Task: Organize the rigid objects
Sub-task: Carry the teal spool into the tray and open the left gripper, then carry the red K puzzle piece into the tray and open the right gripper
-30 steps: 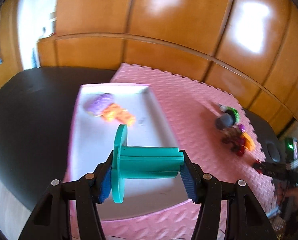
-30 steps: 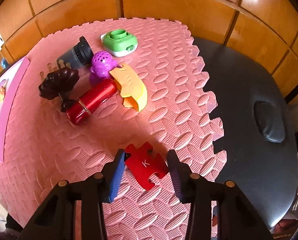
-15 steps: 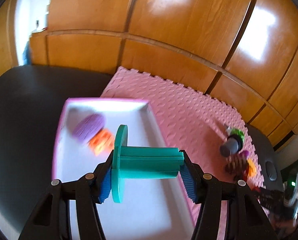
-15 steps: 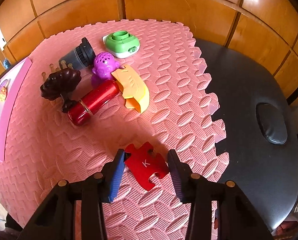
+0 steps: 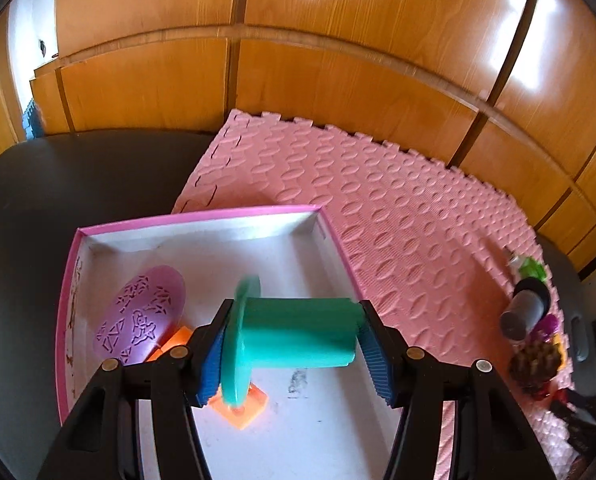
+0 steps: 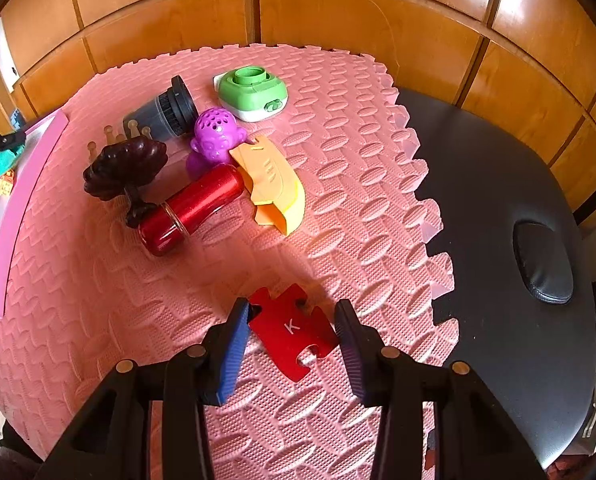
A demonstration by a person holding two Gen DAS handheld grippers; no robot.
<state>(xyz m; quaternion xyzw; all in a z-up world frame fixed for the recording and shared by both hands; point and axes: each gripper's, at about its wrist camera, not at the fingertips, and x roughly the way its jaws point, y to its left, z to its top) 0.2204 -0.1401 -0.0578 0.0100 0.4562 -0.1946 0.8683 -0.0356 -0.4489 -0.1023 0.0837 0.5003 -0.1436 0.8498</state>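
Note:
My left gripper point(image 5: 293, 356) hangs over the white tray with a pink rim point(image 5: 201, 220). A teal spool point(image 5: 298, 332) lies crosswise between its blue pads. The jaws are opening: the spool looks blurred, and a sliver of gap shows at its right end. In the tray lie a purple oval lid point(image 5: 141, 316) and orange blocks point(image 5: 239, 408). My right gripper point(image 6: 291, 344) rests low on the pink foam mat point(image 6: 338, 152), shut on a flat red puzzle piece marked K point(image 6: 289, 328).
On the mat lie a green-and-white case point(image 6: 253, 94), a grey cylinder point(image 6: 161, 112), a purple figure point(image 6: 215, 136), an orange scoop point(image 6: 273, 188), a red tube point(image 6: 193, 208) and a dark brown piece point(image 6: 125, 166). Black padded table point(image 6: 498, 200) to the right; wooden cabinets behind.
My left gripper has carried the teal spool forward and down over the tray, and its jaws have widened a little. The right gripper and red piece have not moved.

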